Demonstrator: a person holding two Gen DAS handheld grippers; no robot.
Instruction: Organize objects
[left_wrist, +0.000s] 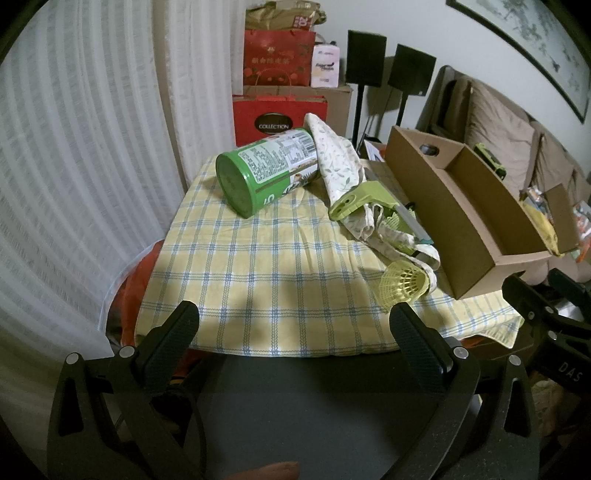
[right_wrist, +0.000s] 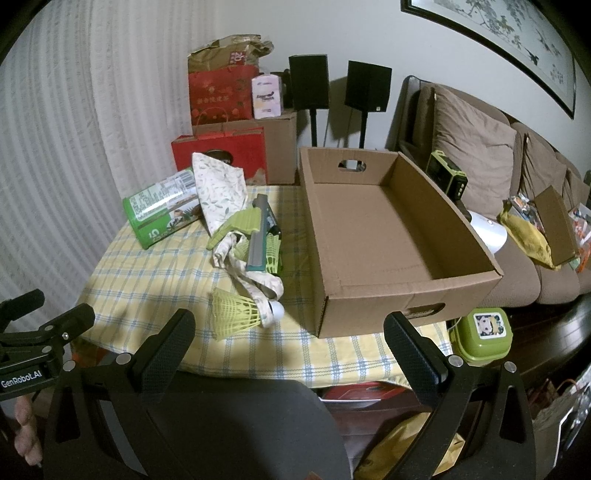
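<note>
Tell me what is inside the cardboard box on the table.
The cardboard box shows only its bare brown floor; nothing lies in it. The strip just behind its near wall is hidden from view.

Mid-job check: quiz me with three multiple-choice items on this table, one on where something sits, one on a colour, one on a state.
1. Where is the cardboard box relative to the green can?
A. To its right on the checked cloth
B. Stacked on top of it
C. On the floor under the table

2. What colour is the loose shuttlecock at the near edge?
A. Red
B. Yellow-green
C. Black

3. How is the green can resting?
A. Upright
B. Inside the box
C. On its side

Answers:
1 A, box and can share the tabletop, box at the right.
2 B, its skirt is pale yellow-green.
3 C, its round base faces sideways in the left wrist view.
</note>
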